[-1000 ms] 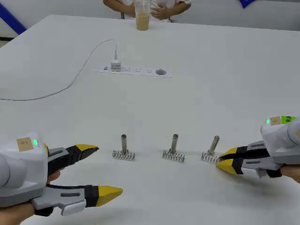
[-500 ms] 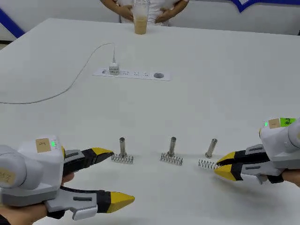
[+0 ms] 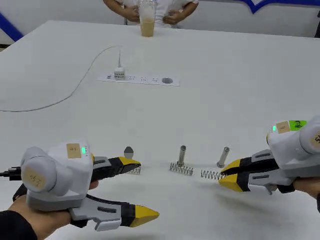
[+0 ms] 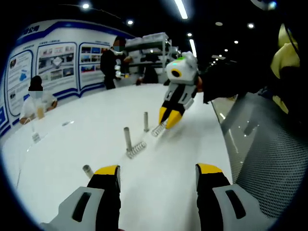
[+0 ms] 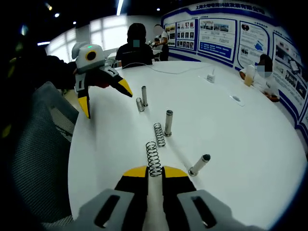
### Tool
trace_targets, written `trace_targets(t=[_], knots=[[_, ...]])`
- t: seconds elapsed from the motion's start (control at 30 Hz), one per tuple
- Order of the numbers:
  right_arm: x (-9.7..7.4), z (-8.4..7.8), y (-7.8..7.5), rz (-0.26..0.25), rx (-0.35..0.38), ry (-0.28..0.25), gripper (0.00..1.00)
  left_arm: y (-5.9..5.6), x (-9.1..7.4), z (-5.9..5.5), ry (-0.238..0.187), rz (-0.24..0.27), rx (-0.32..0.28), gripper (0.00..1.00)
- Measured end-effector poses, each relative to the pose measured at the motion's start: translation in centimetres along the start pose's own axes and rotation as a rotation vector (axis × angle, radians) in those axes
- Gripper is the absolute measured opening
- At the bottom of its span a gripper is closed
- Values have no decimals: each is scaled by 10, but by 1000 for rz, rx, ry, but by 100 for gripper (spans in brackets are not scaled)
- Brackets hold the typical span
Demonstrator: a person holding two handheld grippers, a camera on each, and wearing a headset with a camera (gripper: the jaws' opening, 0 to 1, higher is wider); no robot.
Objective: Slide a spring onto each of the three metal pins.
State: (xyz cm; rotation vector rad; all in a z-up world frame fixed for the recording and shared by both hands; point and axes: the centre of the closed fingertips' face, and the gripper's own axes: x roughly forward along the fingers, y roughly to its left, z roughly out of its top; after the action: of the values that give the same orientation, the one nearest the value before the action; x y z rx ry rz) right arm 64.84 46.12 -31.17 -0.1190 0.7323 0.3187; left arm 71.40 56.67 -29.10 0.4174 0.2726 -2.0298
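Dragged clear of the right pin's (image 3: 223,157) foot since 1 s ago, the right spring (image 3: 210,174) sticks out level from the right gripper (image 3: 225,176), whose jaws are closed on its near end; its free end points toward the middle spring (image 3: 181,169). That spring lies at the foot of the middle pin (image 3: 181,155). The left gripper (image 3: 148,190), jaws spread wide and holding nothing, has come in; its upper tip now overlaps the left pin (image 3: 128,152) and the left spring (image 3: 134,170). On the table (image 3: 225,75): 3 upright pins, 3 springs, 0 threaded.
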Motion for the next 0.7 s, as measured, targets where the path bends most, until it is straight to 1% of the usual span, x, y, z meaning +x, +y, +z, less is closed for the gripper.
trace_targets(t=[0.13, 0.3, 0.47, 0.7], knots=[[2, 6, 5, 13, -14, -3, 12, -2, 7, 4, -1, -15, 20, 62], [6, 15, 11, 32, -34, -7, 12, -3, 16, 7, 4, -34, 38, 60], [9, 24, 20, 53, -58, -11, 12, -5, 23, 10, 6, -47, 49, 58], [12, 33, 30, 81, -83, -11, 12, -8, 30, 12, 5, -62, 57, 54]])
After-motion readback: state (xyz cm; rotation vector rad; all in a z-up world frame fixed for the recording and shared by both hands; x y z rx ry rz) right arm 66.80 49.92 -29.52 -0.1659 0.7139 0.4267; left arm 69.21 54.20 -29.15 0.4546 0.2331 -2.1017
